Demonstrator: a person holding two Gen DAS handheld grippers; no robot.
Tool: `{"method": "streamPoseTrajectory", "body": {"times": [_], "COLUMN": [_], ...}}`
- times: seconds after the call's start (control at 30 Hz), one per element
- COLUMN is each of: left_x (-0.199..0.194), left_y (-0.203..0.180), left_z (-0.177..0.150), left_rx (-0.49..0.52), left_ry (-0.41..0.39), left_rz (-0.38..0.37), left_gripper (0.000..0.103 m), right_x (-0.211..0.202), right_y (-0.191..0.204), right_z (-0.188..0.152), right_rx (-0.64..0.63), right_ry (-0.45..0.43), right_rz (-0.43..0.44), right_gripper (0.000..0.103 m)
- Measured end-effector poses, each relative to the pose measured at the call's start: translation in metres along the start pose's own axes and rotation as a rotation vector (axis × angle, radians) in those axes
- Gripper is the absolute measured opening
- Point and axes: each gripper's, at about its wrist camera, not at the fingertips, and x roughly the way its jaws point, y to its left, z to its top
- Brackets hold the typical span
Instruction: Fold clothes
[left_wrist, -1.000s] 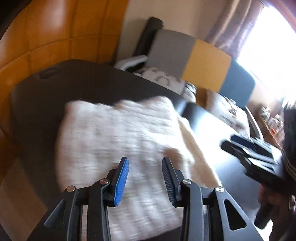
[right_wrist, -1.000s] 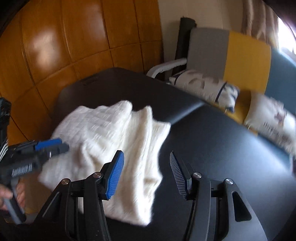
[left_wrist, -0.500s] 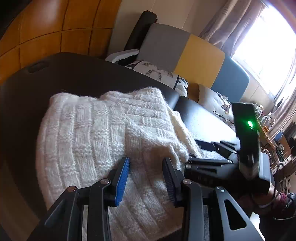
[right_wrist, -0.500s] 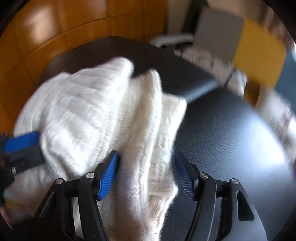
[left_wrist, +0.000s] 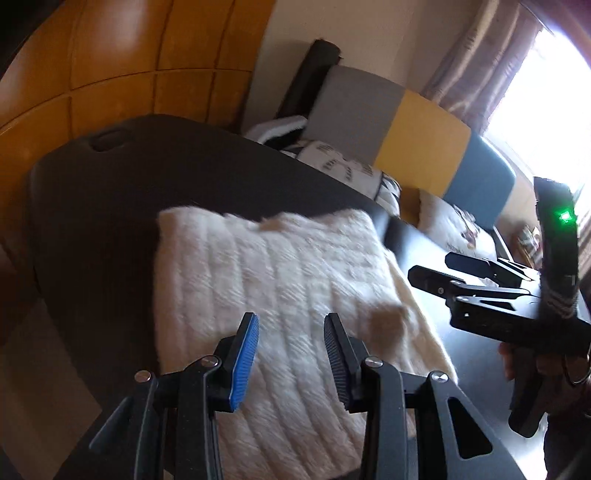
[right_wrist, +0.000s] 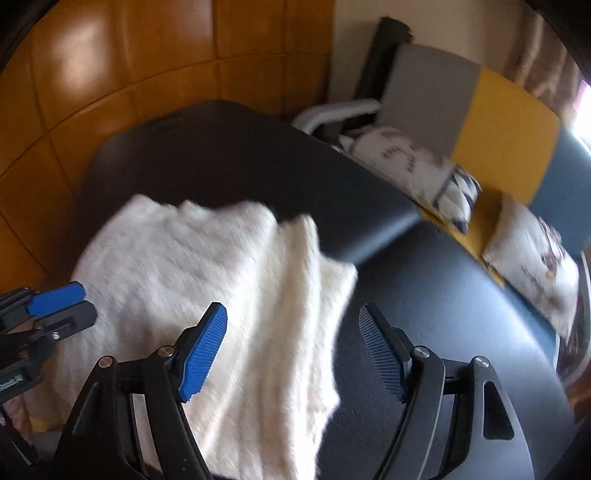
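A folded cream knit sweater (left_wrist: 280, 295) lies on a dark table (left_wrist: 110, 206), directly ahead of and below the left gripper (left_wrist: 290, 354), its fingers parted and empty. The right gripper (right_wrist: 295, 350), wide open, hangs over what seems, through blur, the sweater's right edge.

Motion blur smears the white knitted sweater (left_wrist: 280, 295) in both wrist views, washing out its ribbing along the far edge. Its near end runs off the bottom of each frame, behind the claw arms. Print on the sofa cushions (right_wrist: 417, 166) is too soft to read. The hand (left_wrist: 546, 373) gripping the right claw (left_wrist: 458, 273) is cut off at the left-wrist view's right edge.
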Motion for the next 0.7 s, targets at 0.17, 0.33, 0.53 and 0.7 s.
{"method": "streamPoseTrajectory", "body": {"times": [0.17, 0.33, 0.53, 0.7], "left_x": [0.014, 0.018, 0.005, 0.016], "left_y": [0.002, 0.005, 0.020, 0.035], "left_z": [0.002, 0.003, 0.024, 0.035], "left_rx": [0.025, 0.025, -0.025, -0.069], "left_ry": [0.024, 0.024, -0.037, -0.022], "left_rz": [0.030, 0.028, 0.017, 0.052], "left_gripper": [0.037, 0.038, 0.038, 0.038], "right_x": [0.045, 0.082, 0.041, 0.020], "right_y": [0.019, -0.007, -0.006, 0.024], "right_z": [0.006, -0.001, 0.016, 0.039], "right_rx": [-0.024, 0.070, 0.009, -0.089], "right_ry": [0.130, 0.179, 0.041, -0.013], "right_rz": [0.117, 0.139, 0.089, 0.325], "right_gripper": [0.077, 0.103, 0.100, 0.100]}}
